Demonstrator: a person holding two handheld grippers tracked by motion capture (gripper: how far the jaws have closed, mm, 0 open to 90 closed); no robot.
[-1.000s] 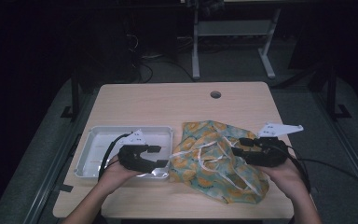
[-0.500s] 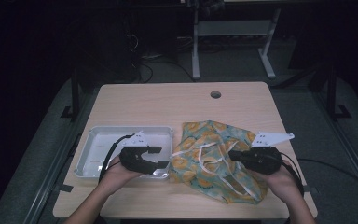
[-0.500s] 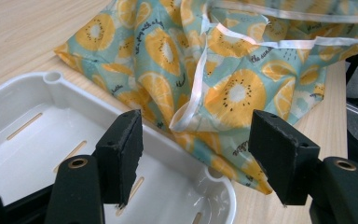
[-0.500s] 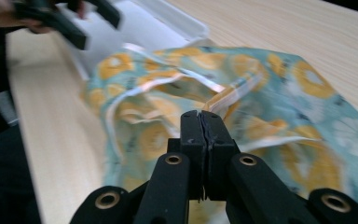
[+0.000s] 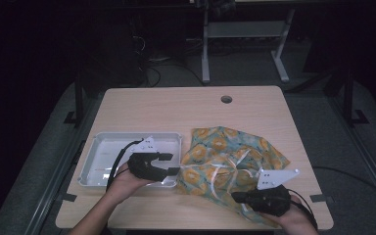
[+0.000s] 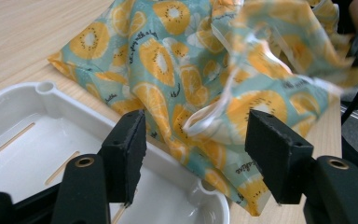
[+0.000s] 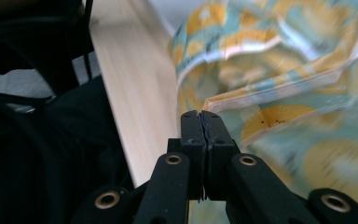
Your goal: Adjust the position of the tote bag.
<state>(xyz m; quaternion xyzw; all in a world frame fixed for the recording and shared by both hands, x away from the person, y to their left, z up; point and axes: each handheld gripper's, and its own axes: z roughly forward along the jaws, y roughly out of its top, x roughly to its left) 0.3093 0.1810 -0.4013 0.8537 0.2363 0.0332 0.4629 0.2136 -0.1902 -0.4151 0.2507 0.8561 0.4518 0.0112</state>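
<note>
Crumpled teal fabric printed with orange citrus slices (image 5: 227, 159) lies on the light wooden counter (image 5: 176, 107), to the right of a shallow white plastic tray (image 5: 105, 147) with rounded corners and slots in its floor. From the high view the cloth's long axis runs on a diagonal, from its far-left corner near the tray's far-right corner down toward the counter's near edge at the right; a second lobe spreads toward the right side. Pale ribbon-like edges of the cloth loop and fold across its middle. Its left edge lies just beside the tray's right wall, and in the left gripper view it seems to touch or overlap the tray's rim, though I cannot tell which.

Left hand-held gripper (image 6: 196, 154) hovers over the tray's near-right corner, jaws spread wide with nothing between them, pointing toward the cloth's left edge. Right hand-held gripper (image 5: 236, 197) sits low at the counter's near edge, at the cloth's near-right end, pointing left along that edge. In the right gripper view its jaws are pressed together; the blurred cloth lies just past and to the right of their tips, and I cannot tell whether any fabric is pinched between them.
</note>
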